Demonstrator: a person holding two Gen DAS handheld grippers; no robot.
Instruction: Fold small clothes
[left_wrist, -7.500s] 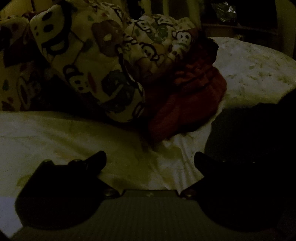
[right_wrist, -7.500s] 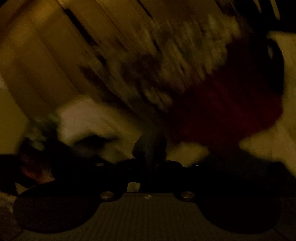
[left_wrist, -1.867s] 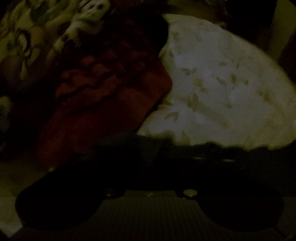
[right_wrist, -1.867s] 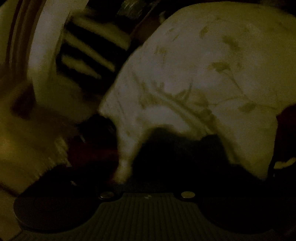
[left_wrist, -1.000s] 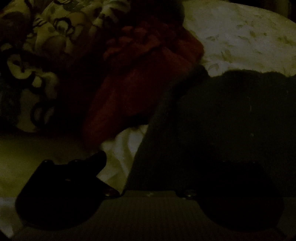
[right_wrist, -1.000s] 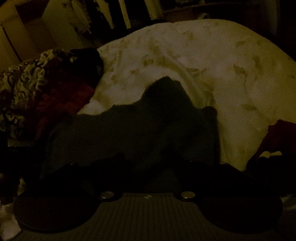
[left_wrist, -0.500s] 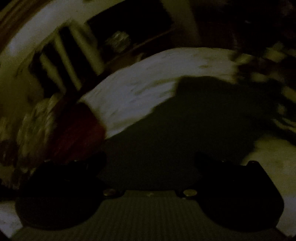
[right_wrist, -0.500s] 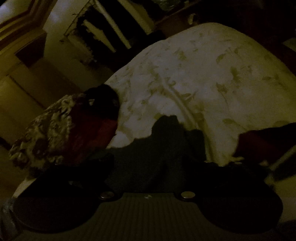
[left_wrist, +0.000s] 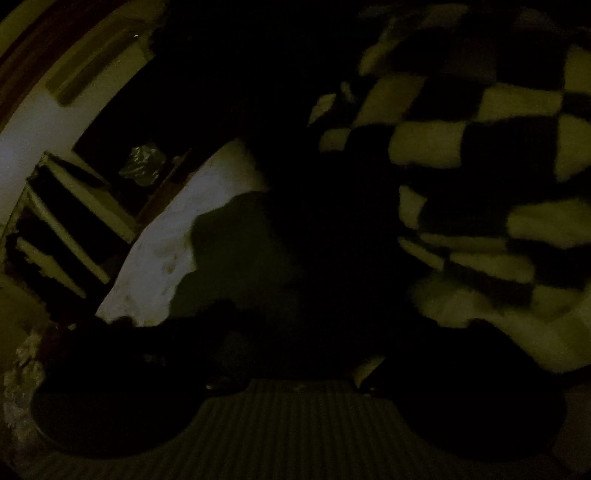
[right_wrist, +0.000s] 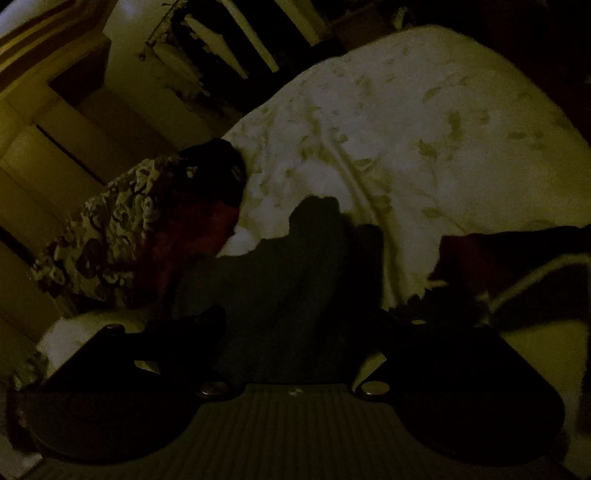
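The scene is very dim. A dark small garment (right_wrist: 295, 273) lies spread on the white leaf-print bed sheet (right_wrist: 424, 122). It also shows in the left wrist view (left_wrist: 258, 258). My right gripper (right_wrist: 299, 317) is open just above its near edge, fingers wide apart. My left gripper (left_wrist: 295, 332) is open over the same dark garment; its fingers are hard to make out in the dark.
A pile of clothes with a red garment (right_wrist: 199, 229) and a cartoon-print cloth (right_wrist: 110, 229) lies at the left. Another red piece (right_wrist: 476, 258) lies at the right. A black-and-white checkered sleeve (left_wrist: 480, 166) fills the left view's right side. Shelves (left_wrist: 66, 229) stand behind the bed.
The left gripper has swung round to the left, so the checkered sleeve fills its right side. The right gripper has barely moved and stays open over the dark garment.
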